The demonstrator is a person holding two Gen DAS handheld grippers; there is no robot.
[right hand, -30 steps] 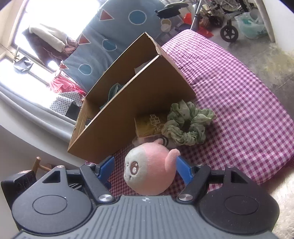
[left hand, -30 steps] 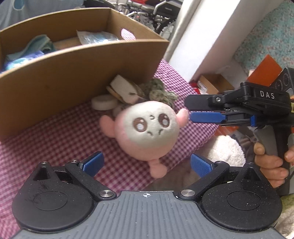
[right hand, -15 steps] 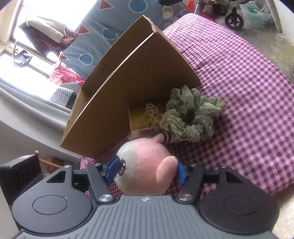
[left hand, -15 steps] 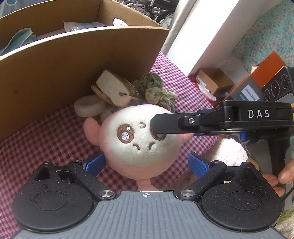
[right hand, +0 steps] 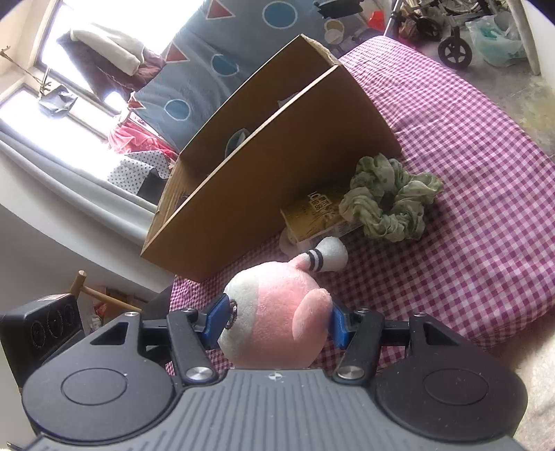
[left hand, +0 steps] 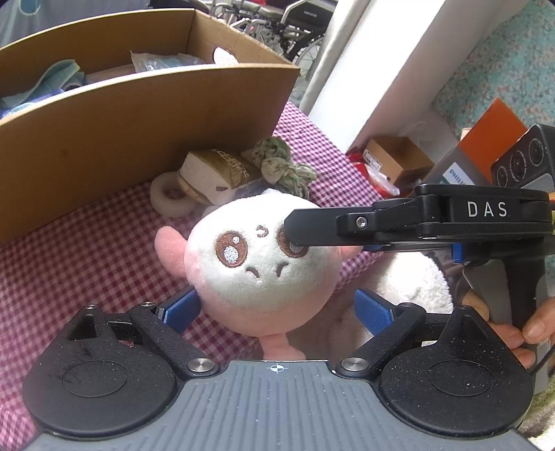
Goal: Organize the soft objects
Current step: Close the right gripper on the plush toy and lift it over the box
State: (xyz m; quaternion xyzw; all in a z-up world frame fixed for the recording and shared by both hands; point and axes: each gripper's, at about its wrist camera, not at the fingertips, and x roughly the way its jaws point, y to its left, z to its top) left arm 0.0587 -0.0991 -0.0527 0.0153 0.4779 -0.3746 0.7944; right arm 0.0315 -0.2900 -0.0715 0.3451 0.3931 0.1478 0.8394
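Note:
A round pink and white plush toy [left hand: 260,267] with an embroidered face sits between my left gripper's [left hand: 277,312] open blue pads, which do not press it. My right gripper [right hand: 274,322] is shut on the plush toy [right hand: 277,319], one pad on the face, one on the back; in the left wrist view its black finger crosses the face. A green scrunchie [right hand: 392,197], a yellow-brown soft packet [right hand: 319,215] and a white ring [left hand: 171,197] lie by the cardboard box [left hand: 138,114]. The box holds soft things [left hand: 52,83].
The checked pink cloth [right hand: 468,173] covers the surface, its edge falling off at the right. A white fluffy item [left hand: 409,277] lies under the right gripper's handle. Boxes and a speaker [left hand: 520,159] stand beyond the edge; a wheelchair [left hand: 295,24] is behind.
My right gripper closed around the plush toy and now grips it. My left gripper moved closer, so the toy sits between its open pads. The toy's striped tail now shows.

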